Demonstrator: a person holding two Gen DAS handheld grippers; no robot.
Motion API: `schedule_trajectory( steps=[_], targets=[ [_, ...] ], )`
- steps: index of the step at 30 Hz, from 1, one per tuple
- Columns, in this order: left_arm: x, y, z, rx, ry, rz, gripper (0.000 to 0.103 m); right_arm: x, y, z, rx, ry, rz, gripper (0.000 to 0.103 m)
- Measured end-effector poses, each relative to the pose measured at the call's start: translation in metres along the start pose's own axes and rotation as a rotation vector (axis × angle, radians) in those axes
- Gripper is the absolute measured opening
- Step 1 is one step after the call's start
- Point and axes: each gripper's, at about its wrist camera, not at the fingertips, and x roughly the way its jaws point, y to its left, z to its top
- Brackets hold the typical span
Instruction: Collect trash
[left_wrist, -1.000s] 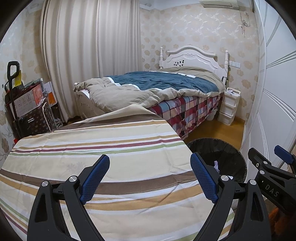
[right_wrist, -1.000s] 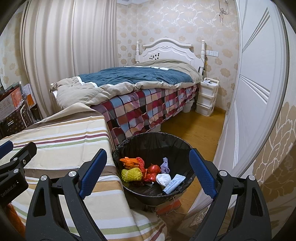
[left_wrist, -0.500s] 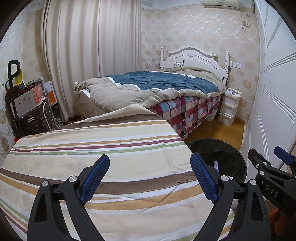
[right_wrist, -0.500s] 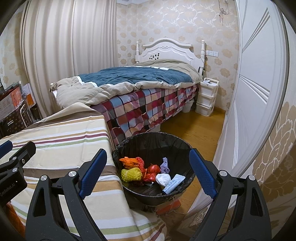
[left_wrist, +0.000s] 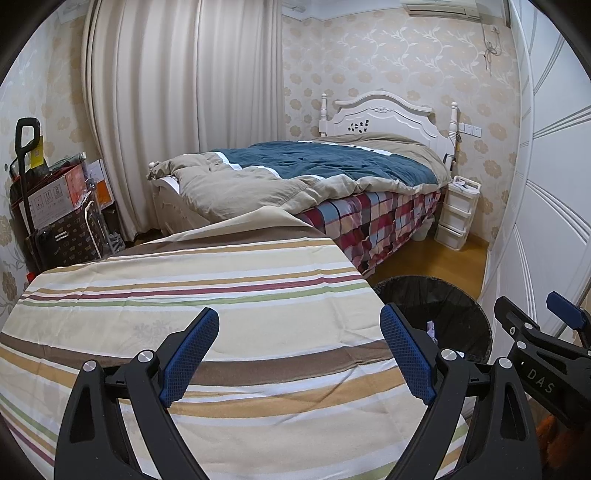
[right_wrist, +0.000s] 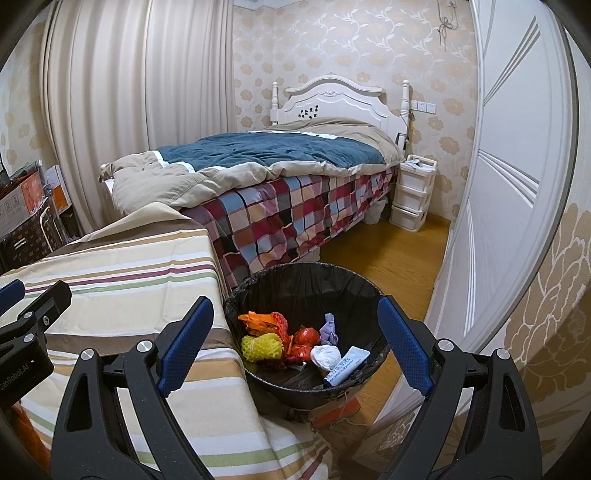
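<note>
A black-lined trash bin (right_wrist: 306, 273) stands on the floor right of the striped tablecloth (right_wrist: 140, 280). Inside lie a yellow foam net (right_wrist: 262, 345), orange and red wrappers (right_wrist: 273, 323), a purple scrap (right_wrist: 330, 326), a white wad (right_wrist: 325, 356) and a white tube (right_wrist: 347, 365). My right gripper (right_wrist: 295, 343) hovers open above the bin with nothing between its fingers. My left gripper (left_wrist: 299, 354) hangs open over the bare striped cloth (left_wrist: 184, 295), empty. In the left wrist view the bin (left_wrist: 436, 299) sits at the right, beside the right gripper's black frame (left_wrist: 535, 354).
A bed (right_wrist: 266, 162) with a blue and beige quilt and plaid sheet stands beyond the table. A white drawer unit (right_wrist: 412, 192) is beside its head. White wardrobe doors (right_wrist: 517, 184) line the right. Boxes and a trolley (left_wrist: 55, 206) stand at the left by the curtain.
</note>
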Motion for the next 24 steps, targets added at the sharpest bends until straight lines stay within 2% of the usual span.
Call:
schedule_trajectory(
  steps=[24],
  targets=[
    [0.0000,0.0008,-0.0039,-0.017,-0.001,-0.003,0.088,-0.0002,0.0010,-0.0004,-0.002,0.000,0.000,0.088]
  ],
)
